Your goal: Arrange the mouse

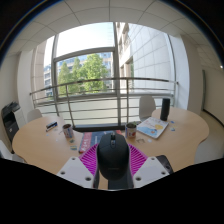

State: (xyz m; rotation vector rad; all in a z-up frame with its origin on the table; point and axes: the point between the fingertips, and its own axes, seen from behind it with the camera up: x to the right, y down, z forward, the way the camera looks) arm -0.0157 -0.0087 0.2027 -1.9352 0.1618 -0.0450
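Chair: at the far left I see a dark office chair (10, 118) beside the counter's edge.
Counter: a light wooden round counter (40, 145) fills the middle of my view, well beyond the gripper's fingers.
Cup: a small dark cup (68, 130) stands on the counter, left of centre.
Small items: just right of the cup lies something thin and dark (84, 143); I cannot tell what it is.
Gripper: my gripper (113, 168) points forward over the near edge of the counter, its magenta pads (92, 157) showing at either side of the mouse.
Mouse: the black mouse (113, 155) sits between the fingers, lengthwise, nose away from me; both pads seem to press its sides, so I read the gripper as closed on it at a medium width.
Second cup: a darker cup or jar (130, 129) stands just beyond the mouse, a little right.
Papers: a magazine or stack of printed sheets (152, 127) lies flat on the counter right of that.
Dark cylinder: a tall black can-like thing (165, 109) stands upright near the counter's far right edge.
Backdrop: big windows (85, 65) with a railing (100, 92), trees and a building outside.
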